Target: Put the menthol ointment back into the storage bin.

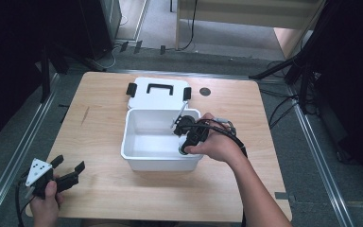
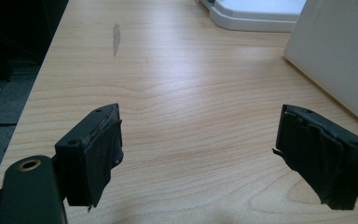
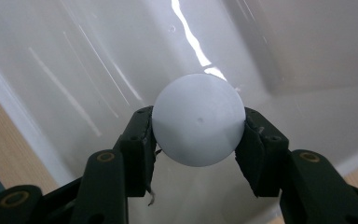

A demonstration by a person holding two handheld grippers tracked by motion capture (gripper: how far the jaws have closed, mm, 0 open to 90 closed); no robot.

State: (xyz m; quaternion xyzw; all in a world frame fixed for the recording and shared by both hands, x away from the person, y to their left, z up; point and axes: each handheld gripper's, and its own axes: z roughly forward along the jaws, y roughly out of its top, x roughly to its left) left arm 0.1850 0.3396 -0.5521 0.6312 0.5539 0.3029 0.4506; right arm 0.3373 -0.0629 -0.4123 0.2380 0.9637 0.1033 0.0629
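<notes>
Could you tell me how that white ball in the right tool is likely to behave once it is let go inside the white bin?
The white ball is round and smooth, so it would probably roll across the white bin floor until a wall stops it. The right tool pinches it only at its sides, so it may slip easily. It looks light, perhaps hollow.

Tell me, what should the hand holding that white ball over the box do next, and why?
Probably lower a little further, then open. The right gripper clamps the white ball inside the open white box, with the box's floor right behind it, so release looks near.
</notes>
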